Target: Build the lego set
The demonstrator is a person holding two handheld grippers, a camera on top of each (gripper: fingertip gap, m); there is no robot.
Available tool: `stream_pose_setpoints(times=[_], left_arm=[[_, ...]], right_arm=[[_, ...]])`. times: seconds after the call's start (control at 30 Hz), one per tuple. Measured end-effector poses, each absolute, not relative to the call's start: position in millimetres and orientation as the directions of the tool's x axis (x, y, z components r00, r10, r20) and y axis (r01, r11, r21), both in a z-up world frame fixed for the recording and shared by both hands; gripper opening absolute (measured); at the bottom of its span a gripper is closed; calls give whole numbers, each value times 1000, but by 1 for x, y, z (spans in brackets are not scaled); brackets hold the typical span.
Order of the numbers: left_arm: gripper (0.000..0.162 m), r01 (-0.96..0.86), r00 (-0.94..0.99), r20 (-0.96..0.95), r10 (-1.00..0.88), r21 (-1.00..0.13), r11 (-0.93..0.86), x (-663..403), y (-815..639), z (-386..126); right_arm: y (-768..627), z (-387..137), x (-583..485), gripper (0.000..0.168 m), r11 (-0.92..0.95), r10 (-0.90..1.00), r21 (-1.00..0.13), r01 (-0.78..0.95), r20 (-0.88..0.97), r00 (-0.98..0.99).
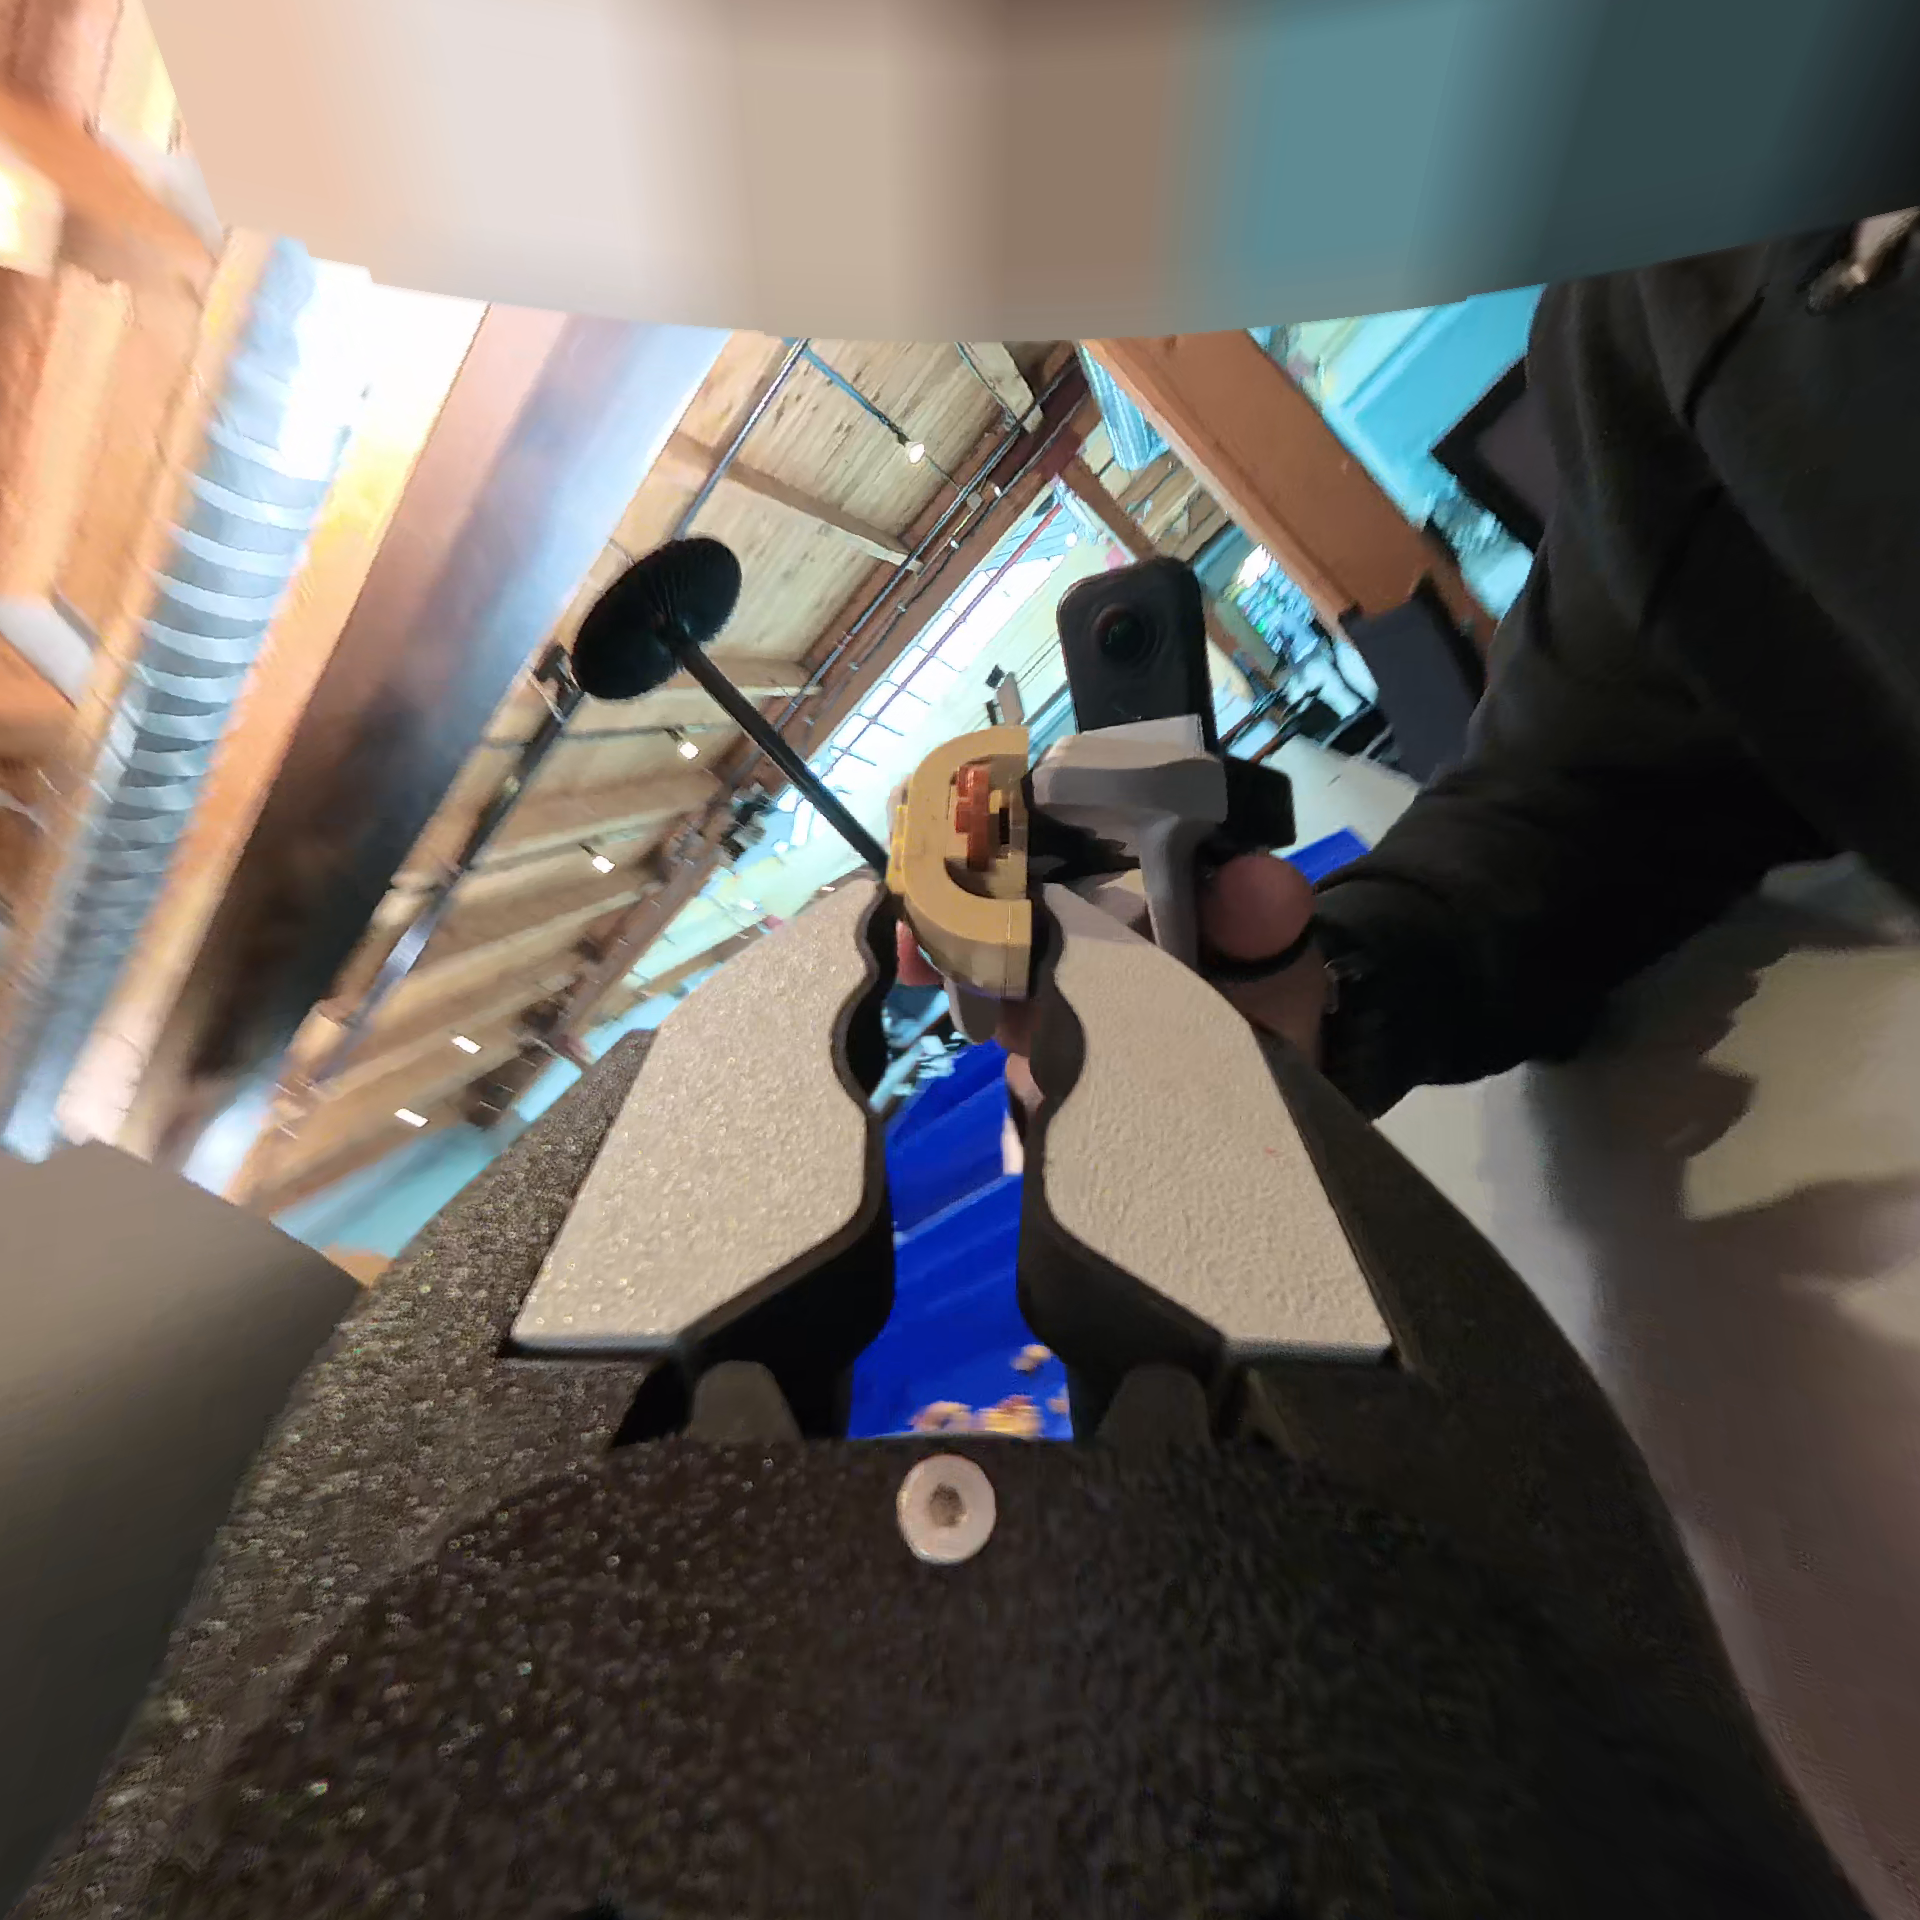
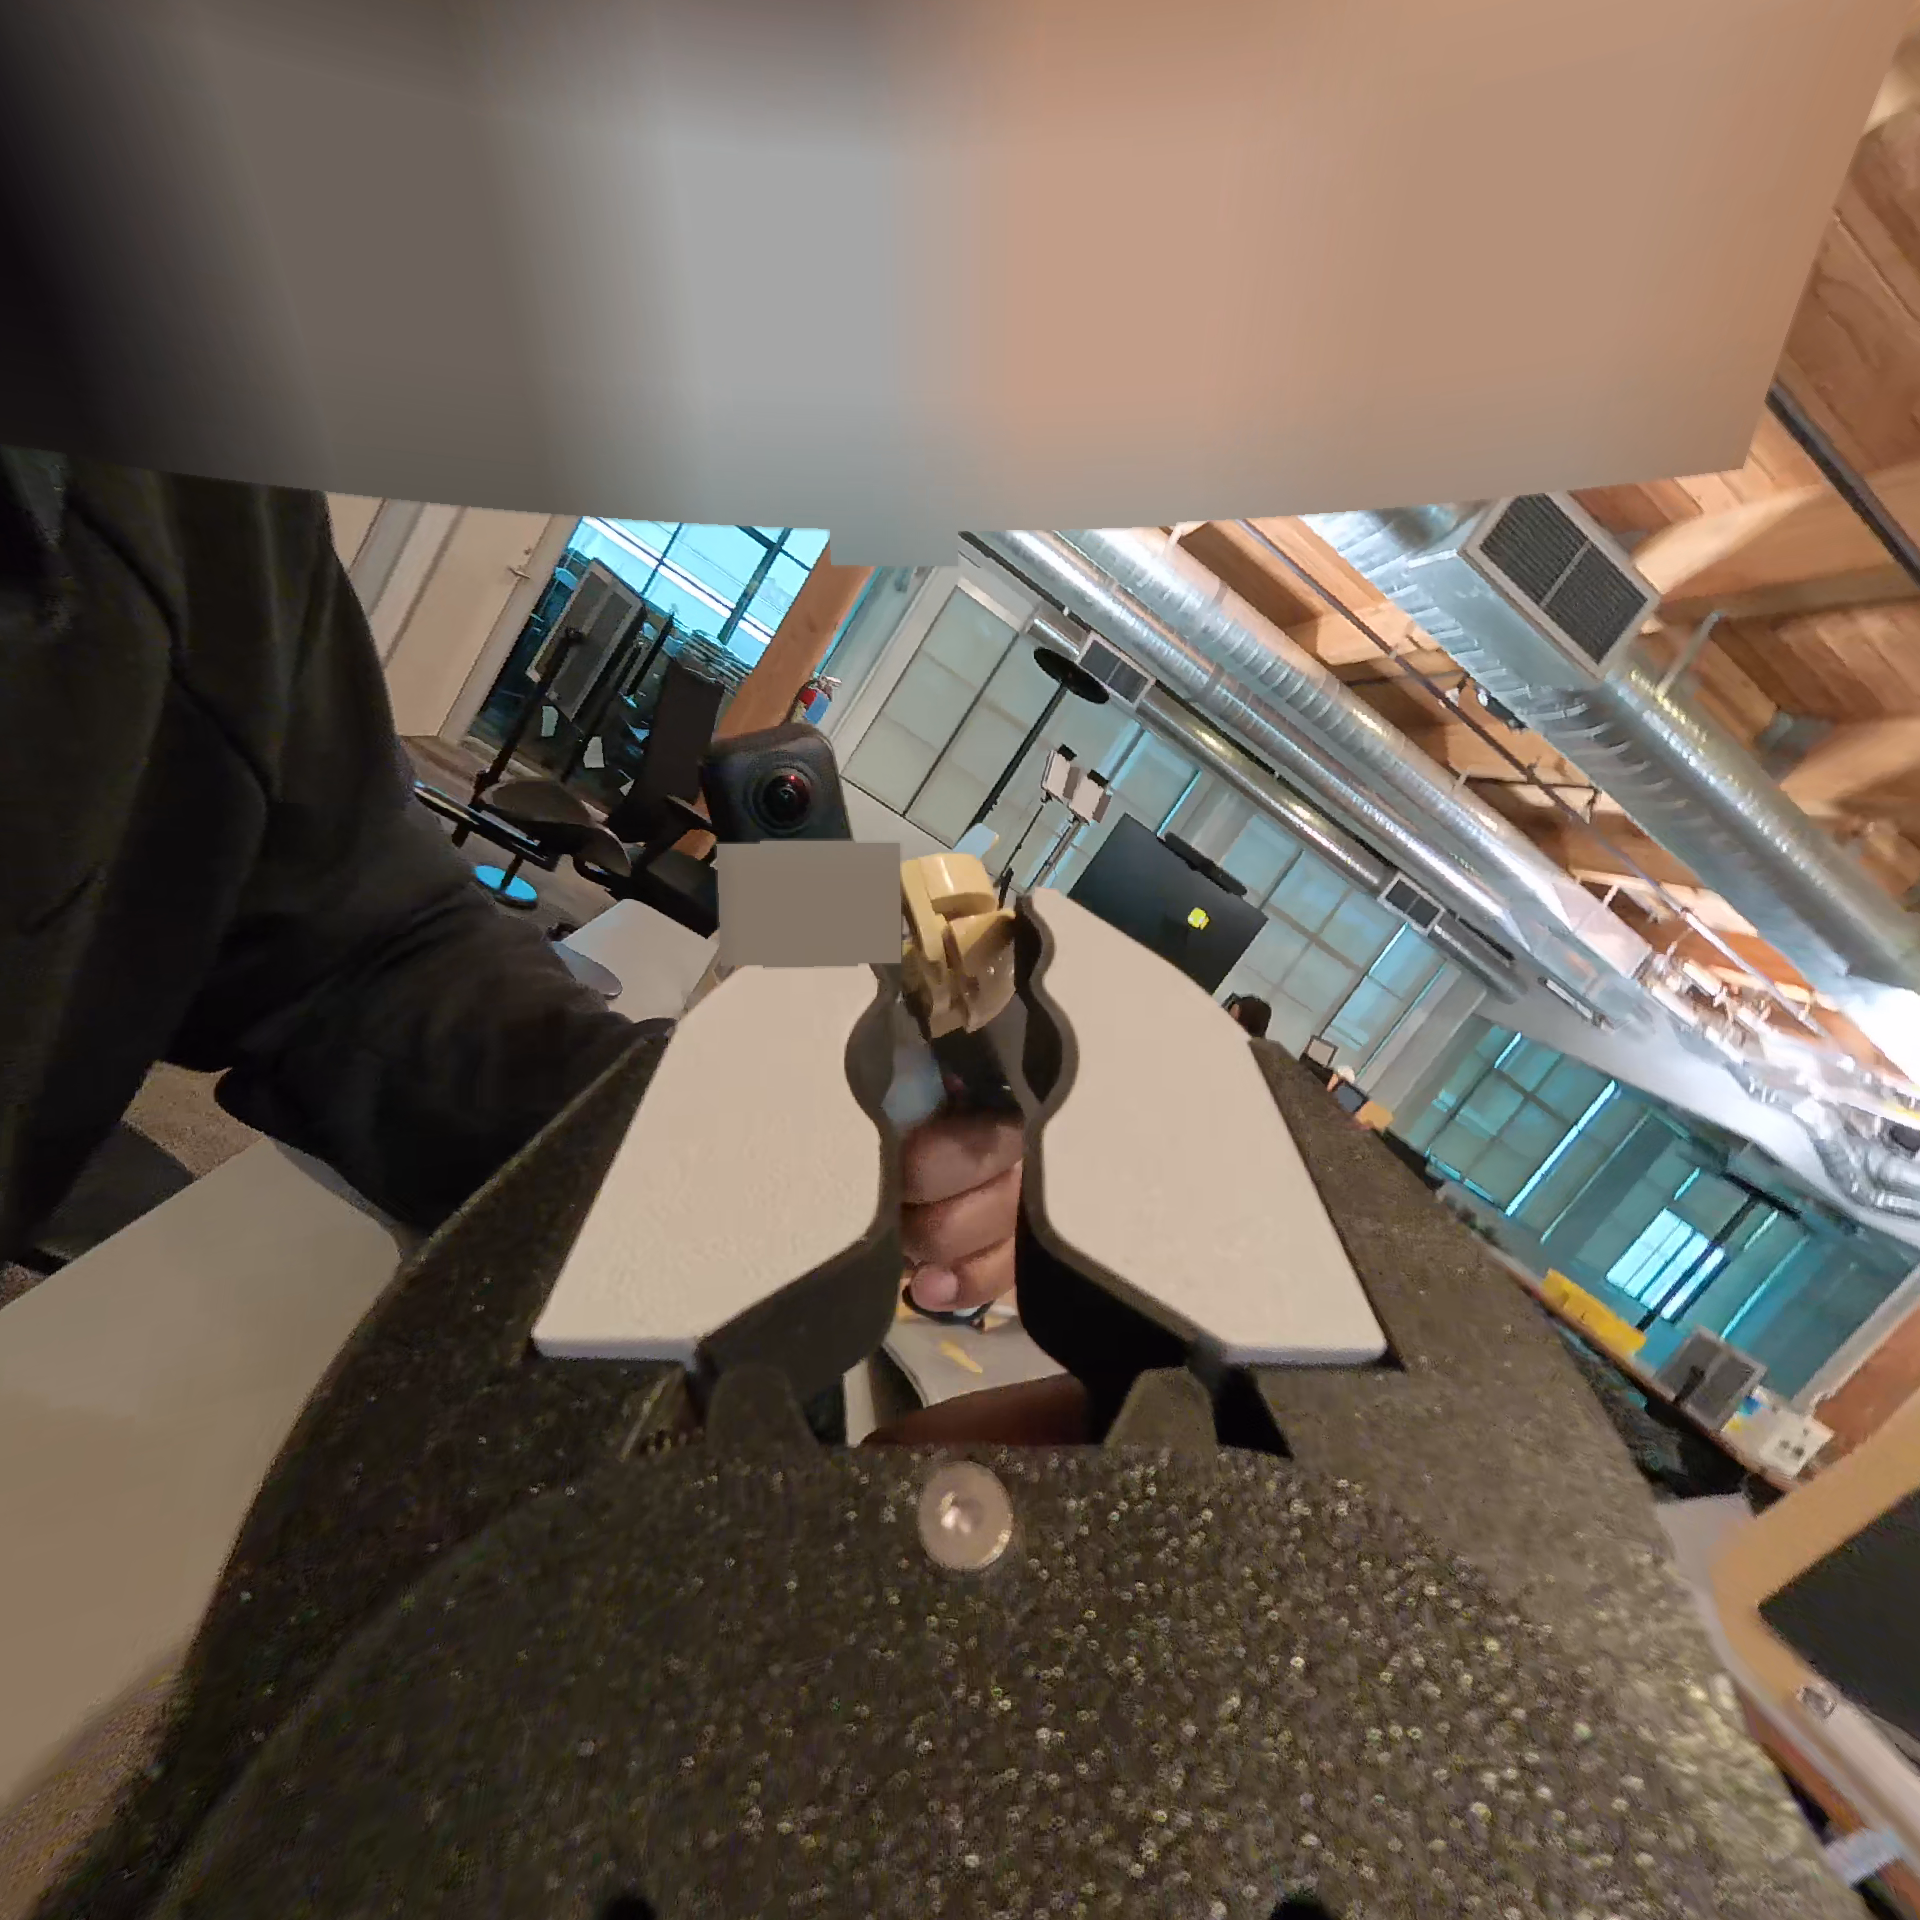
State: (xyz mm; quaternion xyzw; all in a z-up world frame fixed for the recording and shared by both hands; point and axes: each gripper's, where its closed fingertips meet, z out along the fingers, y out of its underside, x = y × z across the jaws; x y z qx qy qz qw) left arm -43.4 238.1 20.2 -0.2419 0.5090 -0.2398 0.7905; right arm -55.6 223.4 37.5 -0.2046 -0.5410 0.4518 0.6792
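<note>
Both grippers are raised and face each other. A tan lego assembly with an arched piece and a small brown part sits between the tips of my left gripper, whose jaws stand narrow against its sides. The right gripper's grey fingers meet the assembly from behind, under that gripper's camera. In the right wrist view the same tan assembly is pinched at the tips of my right gripper. A hand on the left gripper's handle shows through the gap.
A blue mat with loose small pieces lies below. A white table is at the right. The person's dark sleeve is close by, and also at the left in the right wrist view. A black disc on a rod stands behind. Left and right tips are no more than a few centimetres apart.
</note>
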Motion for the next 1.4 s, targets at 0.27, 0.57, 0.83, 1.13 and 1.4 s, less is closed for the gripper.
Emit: stream_pose_setpoints(times=[0.27, 0.57, 0.83, 1.13, 1.4], left_arm=[[23, -2, 321, -881, -348, -368, 930, -41, 212, 48], [23, -92, 210, -972, -110, -131, 987, -35, 201, 60], [24, -132, 181, -983, -32, -56, 990, -35, 199, 58], [24, -101, 202, -979, -2, -23, 995, -31, 188, 61], [24, -111, 199, -980, -9, -32, 993, -33, 190, 63]], right_arm=[[193, 63, -48, 21, 656, 704, -636, -406, 710, 25], [184, 69, -38, 21, 694, 654, -593, -408, 756, 14], [181, 65, -36, 22, 637, 687, -629, -446, 725, -43], [174, 67, -32, 28, 429, 794, -731, -531, 585, -164], [174, 67, -34, 25, 306, 844, -772, -557, 491, -217]])
